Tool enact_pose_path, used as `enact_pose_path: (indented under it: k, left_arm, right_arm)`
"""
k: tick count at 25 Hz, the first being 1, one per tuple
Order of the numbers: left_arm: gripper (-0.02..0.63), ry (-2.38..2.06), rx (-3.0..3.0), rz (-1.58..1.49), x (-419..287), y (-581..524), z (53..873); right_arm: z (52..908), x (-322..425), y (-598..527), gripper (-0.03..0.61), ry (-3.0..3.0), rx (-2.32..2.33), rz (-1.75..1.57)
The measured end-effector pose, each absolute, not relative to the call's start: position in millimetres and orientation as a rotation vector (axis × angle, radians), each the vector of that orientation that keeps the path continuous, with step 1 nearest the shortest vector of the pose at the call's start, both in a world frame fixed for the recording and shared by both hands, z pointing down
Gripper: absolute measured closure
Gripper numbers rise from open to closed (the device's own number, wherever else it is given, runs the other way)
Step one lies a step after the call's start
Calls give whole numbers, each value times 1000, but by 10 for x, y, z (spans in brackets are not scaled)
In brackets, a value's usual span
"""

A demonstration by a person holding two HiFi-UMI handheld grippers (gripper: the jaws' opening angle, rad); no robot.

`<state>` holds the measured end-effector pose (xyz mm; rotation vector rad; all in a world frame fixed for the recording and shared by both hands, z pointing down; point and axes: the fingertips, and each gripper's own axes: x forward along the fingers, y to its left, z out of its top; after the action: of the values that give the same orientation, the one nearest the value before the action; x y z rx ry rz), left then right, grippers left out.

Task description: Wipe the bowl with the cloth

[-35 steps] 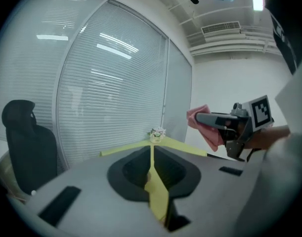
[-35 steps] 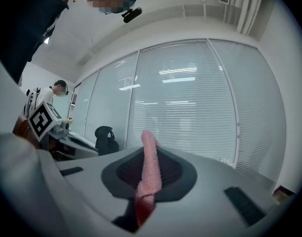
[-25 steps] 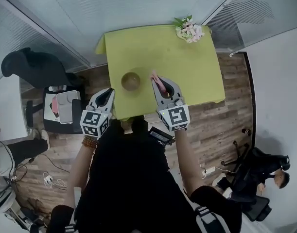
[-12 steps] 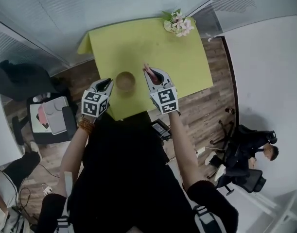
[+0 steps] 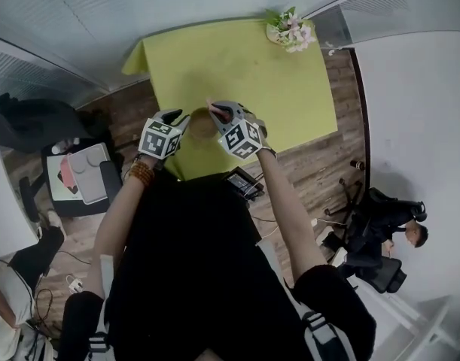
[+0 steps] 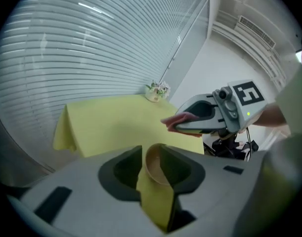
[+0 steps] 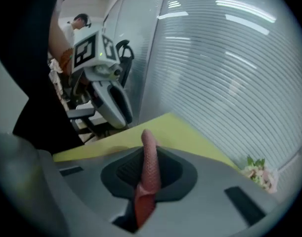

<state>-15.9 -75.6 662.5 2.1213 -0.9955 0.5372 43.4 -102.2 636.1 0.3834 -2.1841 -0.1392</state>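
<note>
Yellow-green table (image 5: 237, 59) by slatted blinds (image 6: 91, 48) — left gripper (image 5: 176, 116) just opening, bowl (image 6: 153, 168) rim between; right gripper (image 7: 150, 149) clamping cloth (image 7: 149, 174).

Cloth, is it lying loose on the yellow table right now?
No, the pink cloth is clamped between the right gripper's jaws.

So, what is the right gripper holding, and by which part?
The pink cloth, pinched along its length by the right gripper; one end pokes past the tips.
</note>
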Motion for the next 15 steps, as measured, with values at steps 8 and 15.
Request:
enact_pose_path:
  k: [8,15]
  left_arm:
    - [491,-903,2044,646,7,-734,7133]
    - [489,-866,1992,703,69,-672,7377]
  right_arm:
    - [6997,468,-1002,541,-2066,178,-155]
    - [7215,403,-953,488,-2077,119,-56]
